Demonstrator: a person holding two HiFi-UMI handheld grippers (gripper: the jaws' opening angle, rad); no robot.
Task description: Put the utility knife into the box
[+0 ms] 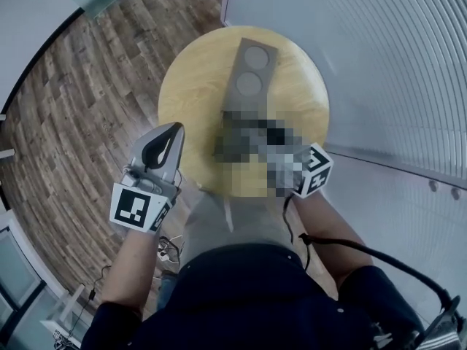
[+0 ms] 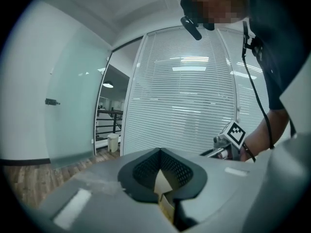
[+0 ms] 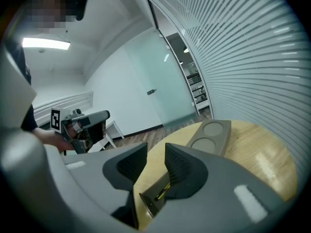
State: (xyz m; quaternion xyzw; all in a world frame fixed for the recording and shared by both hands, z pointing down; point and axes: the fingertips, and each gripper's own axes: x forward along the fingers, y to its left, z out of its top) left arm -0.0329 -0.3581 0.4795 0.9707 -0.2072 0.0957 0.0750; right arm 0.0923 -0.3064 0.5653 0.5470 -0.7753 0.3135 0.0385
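The utility knife [image 3: 158, 194], dark with a thin yellow stripe, lies on the round wooden table [image 3: 262, 154] directly under my right gripper [image 3: 155, 149]. That gripper is open, its pads on either side of the knife and not pressing on it. The grey box [image 1: 248, 71], long with two round recesses, sits on the far part of the table beyond the knife. In the head view a mosaic patch hides the right jaws and the knife; only the marker cube [image 1: 314, 170] shows. My left gripper [image 1: 177, 127] hangs shut and empty at the table's left edge.
The table [image 1: 190, 86] stands on a wood-plank floor [image 1: 87, 108]. A wall of white blinds [image 1: 365, 49] runs close along the table's right side. Cables trail from my right arm.
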